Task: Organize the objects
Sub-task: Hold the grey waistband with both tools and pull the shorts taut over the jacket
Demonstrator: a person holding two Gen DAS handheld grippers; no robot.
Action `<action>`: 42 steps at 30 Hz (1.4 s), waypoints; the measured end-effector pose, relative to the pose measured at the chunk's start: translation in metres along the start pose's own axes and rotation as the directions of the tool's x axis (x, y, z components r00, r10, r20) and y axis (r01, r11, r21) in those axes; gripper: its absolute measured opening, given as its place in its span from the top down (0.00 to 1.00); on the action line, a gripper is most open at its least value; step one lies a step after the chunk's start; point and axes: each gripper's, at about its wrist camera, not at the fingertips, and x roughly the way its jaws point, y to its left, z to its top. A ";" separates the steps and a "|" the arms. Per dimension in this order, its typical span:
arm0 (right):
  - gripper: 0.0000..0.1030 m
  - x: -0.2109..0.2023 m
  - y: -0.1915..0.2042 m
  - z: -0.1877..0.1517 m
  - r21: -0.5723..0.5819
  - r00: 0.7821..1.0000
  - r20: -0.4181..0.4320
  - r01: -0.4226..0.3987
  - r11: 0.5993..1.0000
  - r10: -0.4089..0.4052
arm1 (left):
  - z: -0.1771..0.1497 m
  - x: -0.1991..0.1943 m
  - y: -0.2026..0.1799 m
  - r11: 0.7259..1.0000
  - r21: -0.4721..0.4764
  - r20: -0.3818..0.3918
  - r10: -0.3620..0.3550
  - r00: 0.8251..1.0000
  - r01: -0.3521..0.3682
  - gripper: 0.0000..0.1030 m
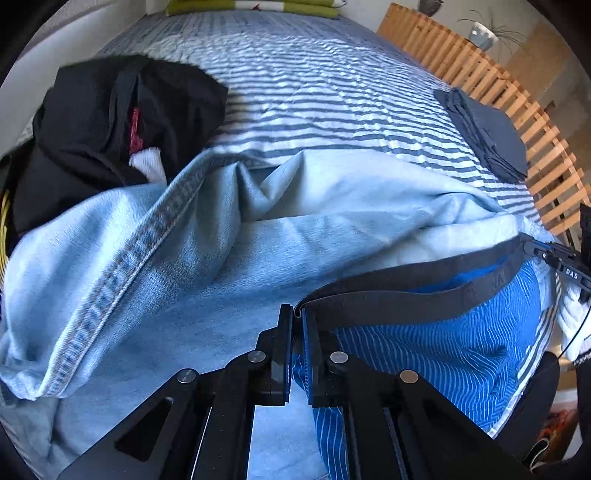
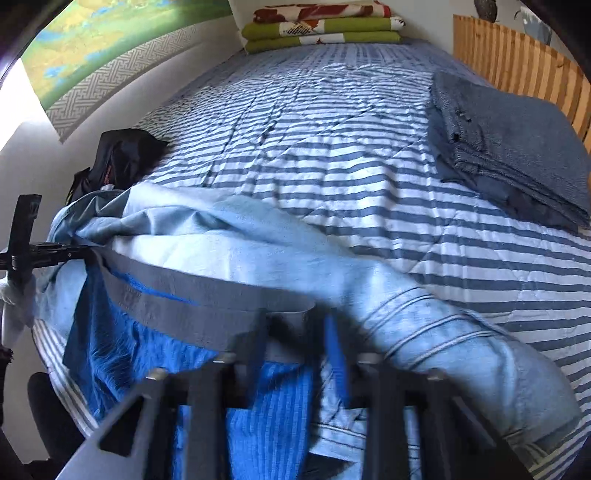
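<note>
Blue striped boxer shorts (image 1: 443, 354) with a grey waistband (image 1: 406, 291) hang stretched between my two grippers above light blue jeans (image 1: 166, 266). My left gripper (image 1: 297, 314) is shut on one end of the waistband. In the right wrist view the shorts (image 2: 122, 354) and waistband (image 2: 192, 306) run from the left gripper (image 2: 85, 251) to my right gripper (image 2: 293, 321), whose blurred fingers stand a little apart with the waistband end between them. The jeans (image 2: 424, 332) lie crumpled on the striped bedspread (image 2: 332, 155).
A heap of black clothes (image 1: 122, 114) with a white sock (image 1: 147, 162) lies at the left. Folded dark blue garments (image 1: 487, 136) are stacked at the right by the wooden slatted bed frame (image 1: 480, 70). Folded green blankets (image 2: 321, 29) lie at the bed's far end.
</note>
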 end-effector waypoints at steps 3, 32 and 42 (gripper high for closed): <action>0.95 -0.013 0.009 0.001 -0.001 0.999 0.047 0.001 1.000 -0.001 | -0.001 -0.012 0.000 0.998 0.022 0.033 0.050 0.998 -0.051 0.91; 0.94 -0.010 0.027 -0.002 -0.089 0.987 0.063 0.155 0.984 -0.150 | 0.001 0.034 -0.028 0.994 -0.005 -0.090 0.105 0.990 -0.106 0.29; 0.93 -0.005 0.021 -0.007 -0.076 0.984 0.042 0.173 0.982 -0.171 | 0.006 0.049 -0.036 0.993 -0.029 -0.067 0.110 0.992 -0.112 0.37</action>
